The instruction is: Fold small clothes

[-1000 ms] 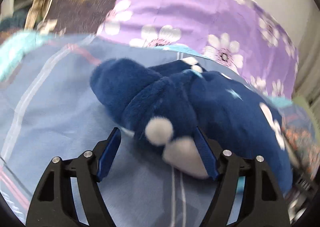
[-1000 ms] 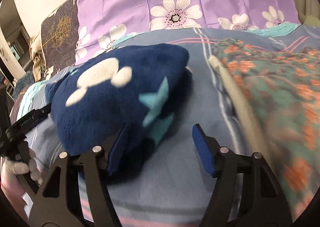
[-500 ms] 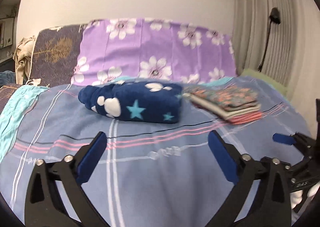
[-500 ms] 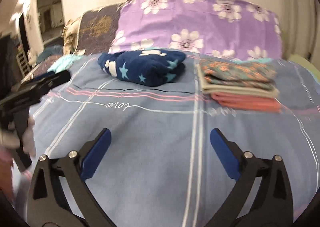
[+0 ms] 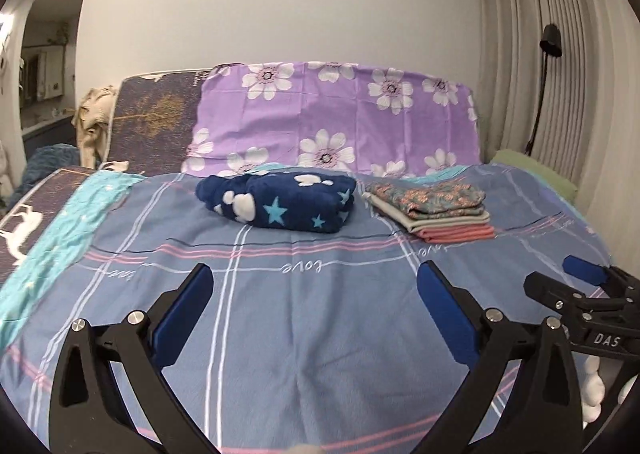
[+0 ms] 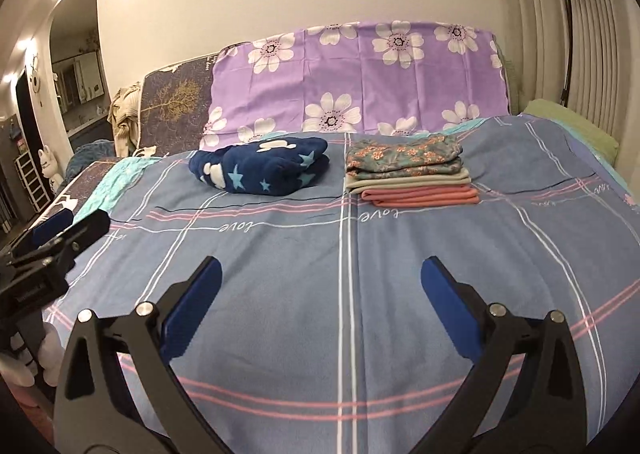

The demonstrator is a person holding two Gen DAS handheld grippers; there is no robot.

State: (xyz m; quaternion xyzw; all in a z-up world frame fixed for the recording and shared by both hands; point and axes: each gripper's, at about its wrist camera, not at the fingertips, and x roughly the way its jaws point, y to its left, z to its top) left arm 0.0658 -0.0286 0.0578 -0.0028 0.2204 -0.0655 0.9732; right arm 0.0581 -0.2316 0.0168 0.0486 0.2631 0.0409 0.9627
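Both grippers, left point(image 5: 312, 318) and right point(image 6: 320, 314), have backed away from the fleece point(image 5: 280, 201), jaws wide, empty. It lies folded beside the stack point(image 5: 432, 209) (soft, light; lift by its edges).

Ahead of our black, blue-padded tongs point(image 5: 312, 318) we see a navy star-patterned fleece point(image 5: 280, 203), a floral-grey-coral stack point(image 5: 436, 209), and blue plaid bedding point(image 5: 320, 354).

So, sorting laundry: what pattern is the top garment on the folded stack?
Orange flowers on teal; right wrist view.
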